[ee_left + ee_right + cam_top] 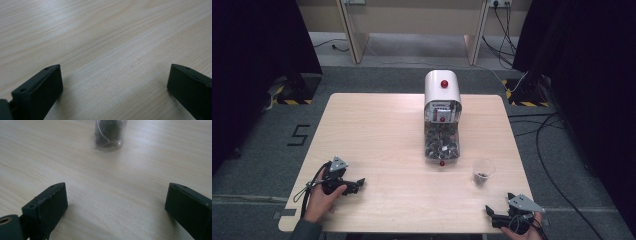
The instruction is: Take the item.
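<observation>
A white dispenser [442,90] with a red knob stands at the table's middle back. Its clear lower bin [441,142] holds dark small pieces. A clear plastic cup [482,172] with a few dark pieces in its bottom stands to the right in front of the bin. The cup [109,135] is ahead of my right gripper [116,202], whose jaws stand wide apart with nothing between them. My right gripper [490,214] rests at the front right edge. A hand holds my left gripper [358,185] at the front left. That left gripper [115,82] is open over bare wood.
The light wooden table [382,130] stands on a grey floor. Cables [547,145] lie on the floor to the right. Black curtains hang at both sides, and wooden furniture legs [354,40] stand behind the table.
</observation>
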Tool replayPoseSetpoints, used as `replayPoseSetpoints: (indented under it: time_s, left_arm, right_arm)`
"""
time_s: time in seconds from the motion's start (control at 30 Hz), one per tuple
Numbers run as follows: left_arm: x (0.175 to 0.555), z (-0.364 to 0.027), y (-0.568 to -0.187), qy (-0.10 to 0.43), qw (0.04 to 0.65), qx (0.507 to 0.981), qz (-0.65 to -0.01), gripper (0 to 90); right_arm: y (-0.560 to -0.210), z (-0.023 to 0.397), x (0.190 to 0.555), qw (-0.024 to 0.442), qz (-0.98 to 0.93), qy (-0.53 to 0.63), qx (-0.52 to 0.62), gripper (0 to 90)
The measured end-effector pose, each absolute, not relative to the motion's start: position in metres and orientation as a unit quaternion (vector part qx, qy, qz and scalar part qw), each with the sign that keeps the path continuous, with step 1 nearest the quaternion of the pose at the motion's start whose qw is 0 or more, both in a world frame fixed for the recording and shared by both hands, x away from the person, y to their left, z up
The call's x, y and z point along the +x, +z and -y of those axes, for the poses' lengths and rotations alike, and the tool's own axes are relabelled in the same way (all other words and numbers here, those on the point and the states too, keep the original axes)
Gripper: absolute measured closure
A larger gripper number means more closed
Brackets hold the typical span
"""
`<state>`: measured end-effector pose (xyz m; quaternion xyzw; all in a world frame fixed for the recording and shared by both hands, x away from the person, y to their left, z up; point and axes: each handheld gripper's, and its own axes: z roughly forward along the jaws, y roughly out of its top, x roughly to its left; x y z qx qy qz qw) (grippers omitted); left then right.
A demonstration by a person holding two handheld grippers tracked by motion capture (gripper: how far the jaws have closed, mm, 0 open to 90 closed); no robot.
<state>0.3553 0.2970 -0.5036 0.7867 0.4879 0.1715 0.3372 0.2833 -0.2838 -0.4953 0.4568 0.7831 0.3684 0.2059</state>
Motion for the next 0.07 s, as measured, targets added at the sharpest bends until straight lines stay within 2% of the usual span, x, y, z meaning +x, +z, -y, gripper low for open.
replayPoseSetpoints:
  time_s: [0.07]
  left_arm:
    - [0.3554,-0.2970,-0.5036,0.172,0.337,0.787,-0.488,0.0]
  right_arm:
    - [-0.4955,0.2836,0.2836,0.205,-0.783,0.369,0.457,4.4]
